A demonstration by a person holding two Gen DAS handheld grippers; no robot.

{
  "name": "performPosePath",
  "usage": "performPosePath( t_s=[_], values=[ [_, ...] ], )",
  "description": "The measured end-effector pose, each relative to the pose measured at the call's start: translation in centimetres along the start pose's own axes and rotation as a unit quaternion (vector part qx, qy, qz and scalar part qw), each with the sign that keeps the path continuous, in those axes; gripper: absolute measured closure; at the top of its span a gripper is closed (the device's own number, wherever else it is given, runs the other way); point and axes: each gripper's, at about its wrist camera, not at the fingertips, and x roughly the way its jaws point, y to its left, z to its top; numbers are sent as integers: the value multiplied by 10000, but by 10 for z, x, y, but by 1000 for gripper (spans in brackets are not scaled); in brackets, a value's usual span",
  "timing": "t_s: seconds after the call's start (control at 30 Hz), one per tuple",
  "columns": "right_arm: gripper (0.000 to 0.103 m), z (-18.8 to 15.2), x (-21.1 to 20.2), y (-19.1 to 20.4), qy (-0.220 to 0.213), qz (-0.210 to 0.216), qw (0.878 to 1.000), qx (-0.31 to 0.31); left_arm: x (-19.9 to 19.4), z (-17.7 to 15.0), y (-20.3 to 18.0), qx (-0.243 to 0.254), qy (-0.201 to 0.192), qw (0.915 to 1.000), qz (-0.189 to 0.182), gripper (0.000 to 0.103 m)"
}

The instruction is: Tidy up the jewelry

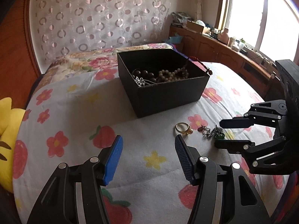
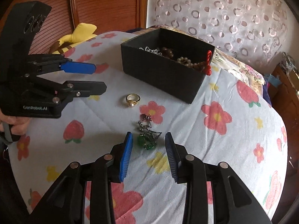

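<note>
A flower- and strawberry-printed bedsheet point(image 1: 74, 115) is seen filling most of both views. In the left wrist view a curtain with ring patterns point(image 1: 97, 18) is hung across the upper left of the frame, and a bright window point(image 1: 261, 15) is found at the upper right. A yellow plush toy point(image 1: 7, 130) is cut off at the left edge.

An open black box point(image 1: 168, 91) is set on the sheet at centre frame; bead strands point(image 1: 172, 74) and a silver piece are held inside it, and a red cord point(image 2: 208, 63) is draped over its rim.

The left gripper point(image 1: 148, 145) is seen at the bottom of its own view with its fingers spread wide, nothing between them. The right gripper point(image 2: 148, 141) is likewise held apart, its blue pads placed on either side of a chain with green stones point(image 2: 147, 140), which is lying on the sheet at lower centre; contact with the pads cannot be made out.

A gold ring with a pearl point(image 2: 132, 100) is lying just beyond the chain, between it and the box, apart from both.
</note>
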Motion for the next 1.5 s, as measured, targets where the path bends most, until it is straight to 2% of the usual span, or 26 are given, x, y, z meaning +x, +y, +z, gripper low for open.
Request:
performPosePath(
  t_s=[0.03,0.07,0.1,0.2,0.63,0.87,0.93,0.97,1.2,1.5],
  values=[
    [65,0,0,-1,5,-16,10000,7,1,0,-1,22,14,10000,-10,48],
    [79,-1,1,-1,3,44,10000,6,2,1,-3,40,26,10000,-20,48],
    [84,0,1,-1,9,110,9999,-5,3,1,-4,50,35,10000,-25,48],
    [85,-2,-2,0,22,121,9999,-103,7,2,-8,87,84,9999,-63,48],
    [85,1,-51,-25,-513,-192,9985,23,28,12,-37,358,302,9985,-277,48],
    [85,0,-62,-32,-637,-242,9976,117,37,18,-46,454,352,9982,-188,64],
    [85,-1,-63,-33,-655,-243,9975,131,38,18,-48,477,345,9982,-147,73],
    [85,-1,-63,-33,-662,-242,9974,133,39,19,-48,487,341,9982,-110,81],
    [85,2,-69,-30,-774,-239,9966,126,35,17,-53,540,314,9980,-109,81],
    [85,29,-82,-30,-1058,-255,9940,93,7,36,-48,440,-71,9990,-36,81]
  ],
)
